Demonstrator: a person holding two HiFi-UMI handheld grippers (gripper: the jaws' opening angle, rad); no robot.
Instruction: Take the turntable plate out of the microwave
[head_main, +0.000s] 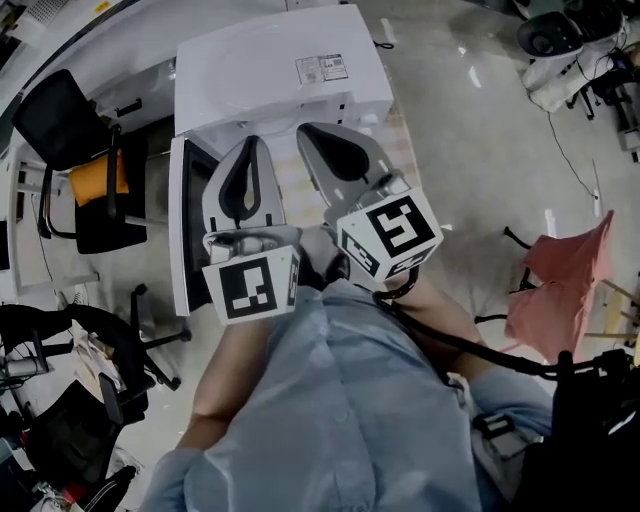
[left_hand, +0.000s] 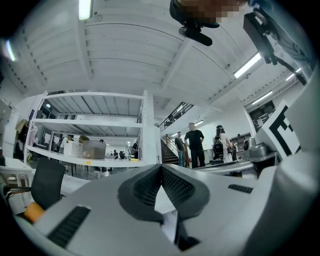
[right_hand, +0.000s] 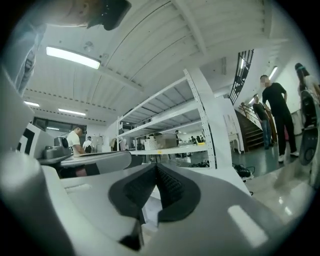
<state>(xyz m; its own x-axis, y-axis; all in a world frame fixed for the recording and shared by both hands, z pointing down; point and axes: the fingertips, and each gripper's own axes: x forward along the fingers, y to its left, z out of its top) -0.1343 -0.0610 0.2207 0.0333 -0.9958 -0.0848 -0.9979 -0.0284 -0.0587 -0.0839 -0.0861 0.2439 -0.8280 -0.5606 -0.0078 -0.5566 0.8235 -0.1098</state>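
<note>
From the head view I look down on the white microwave (head_main: 280, 70); its door (head_main: 180, 225) hangs open on the left. The turntable plate is hidden in every view. My left gripper (head_main: 250, 142) and right gripper (head_main: 312, 130) are held side by side above the microwave's front, pointing level over its top. In the left gripper view the left gripper (left_hand: 161, 167) has its dark ribbed pads meeting at the tips, with nothing between them. The right gripper (right_hand: 156, 166) looks the same in the right gripper view: shut and empty.
A black office chair (head_main: 90, 180) with an orange cushion stands left of the microwave. A red cloth on a stand (head_main: 560, 280) is at the right, with cables on the floor. White shelving (left_hand: 90, 125) and standing people (left_hand: 194, 142) are far ahead.
</note>
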